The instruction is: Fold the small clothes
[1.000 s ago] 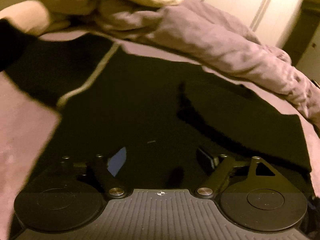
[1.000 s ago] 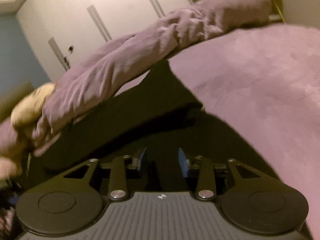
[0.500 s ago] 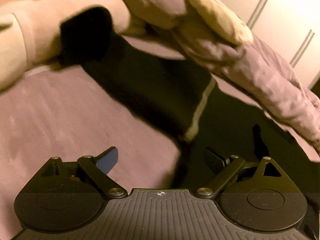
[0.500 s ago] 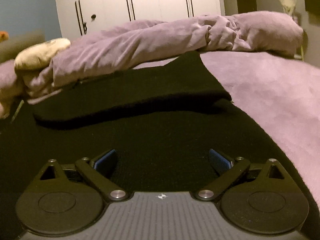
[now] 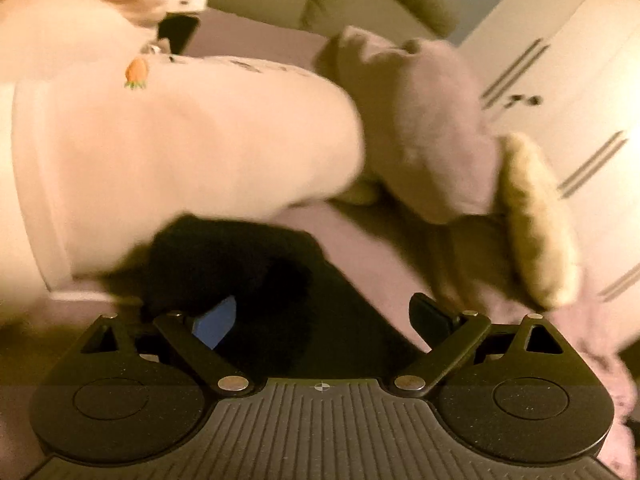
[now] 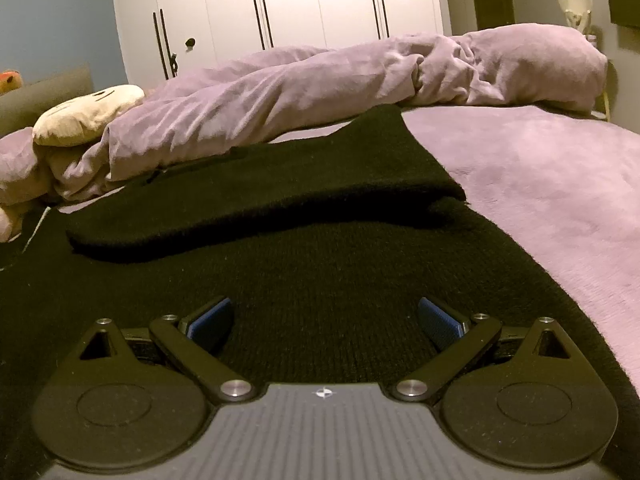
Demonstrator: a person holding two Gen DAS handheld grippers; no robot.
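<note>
Lying flat on the purple bed cover (image 6: pixel 560 200), the black knitted garment (image 6: pixel 320 248) has one sleeve (image 6: pixel 280 184) folded across its body. The long axis of this sleeve runs from the lower left to the upper right in the right wrist view, and its far end points toward the rolled purple duvet (image 6: pixel 340 84). The garment body spreads in front of the duvet, between it and the camera.

In the left wrist view, a pink garment with a small carrot print (image 5: pixel 160 140) lies left of the duvet (image 5: pixel 432 128), and a black sleeve end (image 5: pixel 224 264) lies just below it. The left gripper (image 5: pixel 322 316) is spread wide over this black cloth; no cloth is pinched. Its jaws have just been closing a little. One second before, this view showed the black body with a pale stripe; the pink garment fills the left half at present.

The right gripper (image 6: pixel 325 320) hangs over the garment body, in front of the duvet, spread fully, and nothing is between the pads. A second ago its jaws stood much narrower, so they have just been opening. A cream cushion (image 6: pixel 88 114) rests at the duvet's left end.
</note>
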